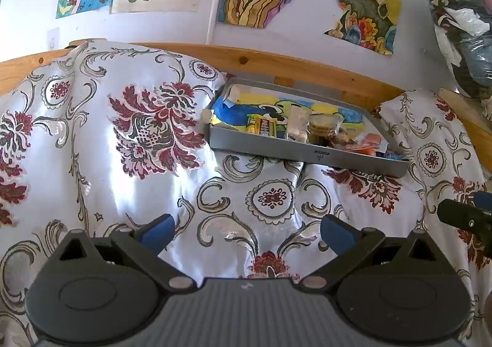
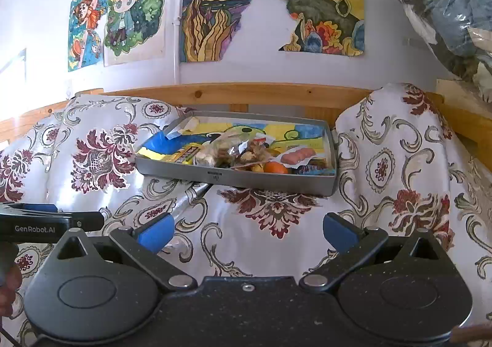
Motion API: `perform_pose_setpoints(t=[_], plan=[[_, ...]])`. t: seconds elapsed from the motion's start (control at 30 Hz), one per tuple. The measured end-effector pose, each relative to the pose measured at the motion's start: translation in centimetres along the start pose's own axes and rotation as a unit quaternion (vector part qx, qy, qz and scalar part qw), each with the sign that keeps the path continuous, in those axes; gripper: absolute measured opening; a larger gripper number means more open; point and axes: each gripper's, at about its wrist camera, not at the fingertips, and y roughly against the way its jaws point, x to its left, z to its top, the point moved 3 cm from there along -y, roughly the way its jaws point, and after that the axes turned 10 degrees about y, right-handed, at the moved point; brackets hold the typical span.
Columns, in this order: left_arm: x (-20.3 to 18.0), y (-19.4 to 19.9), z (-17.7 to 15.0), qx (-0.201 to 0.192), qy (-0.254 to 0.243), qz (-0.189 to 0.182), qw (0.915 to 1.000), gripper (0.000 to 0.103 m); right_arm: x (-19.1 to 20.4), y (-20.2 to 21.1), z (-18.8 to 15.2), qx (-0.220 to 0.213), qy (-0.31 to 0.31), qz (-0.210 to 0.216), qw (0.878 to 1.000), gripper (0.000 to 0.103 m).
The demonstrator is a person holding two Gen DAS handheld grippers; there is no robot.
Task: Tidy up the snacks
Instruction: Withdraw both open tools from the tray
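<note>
A grey tray (image 1: 276,148) (image 2: 190,173) lies on the patterned bedcover, lined with a colourful drawing. In it are a yellow packet (image 1: 261,125) (image 2: 181,154), a clear bag of white sweets (image 1: 297,127) (image 2: 206,156), wrapped brown snacks (image 1: 323,128) (image 2: 249,153), an orange (image 2: 275,167) and a pink wafer pack (image 2: 297,156). My left gripper (image 1: 247,231) hovers open over the cover, short of the tray, nothing between its blue pads. My right gripper (image 2: 247,231) is likewise open and holds nothing, in front of the tray.
A wooden bed rail (image 2: 246,93) runs behind the tray, with drawings on the wall (image 2: 215,8) above. Cover-draped mounds rise at left (image 1: 107,116) and right (image 2: 399,147). A pile of bagged clothes (image 2: 446,8) sits at upper right. The other gripper shows at each view's edge (image 2: 46,224).
</note>
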Motion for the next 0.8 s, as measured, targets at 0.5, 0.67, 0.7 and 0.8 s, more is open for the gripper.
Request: perform_pose_setpoints(t=[0.5, 0.67, 0.7, 0.8], plan=[[0.23, -0.07, 0.11, 0.006, 0.000, 0.003, 1.0000, 0.102, 0.00, -0.08, -0.10, 0.002, 0.001, 0.000, 1.000, 0.102], [0.01, -0.01, 0.11, 0.012, -0.009, 0.012, 0.9998, 0.102, -0.13, -0.32, -0.35, 0.002, 0.004, 0.001, 1.000, 0.102], [-0.02, 0.08, 0.11, 0.010, -0.011, 0.011, 0.9998, 0.102, -0.07, -0.28, -0.30, 0.002, 0.003, 0.001, 1.000, 0.102], [-0.30, 0.32, 0.02, 0.007, -0.020, 0.006, 0.9998, 0.102, 0.04, -0.36, -0.42, 0.004, 0.004, 0.002, 1.000, 0.102]])
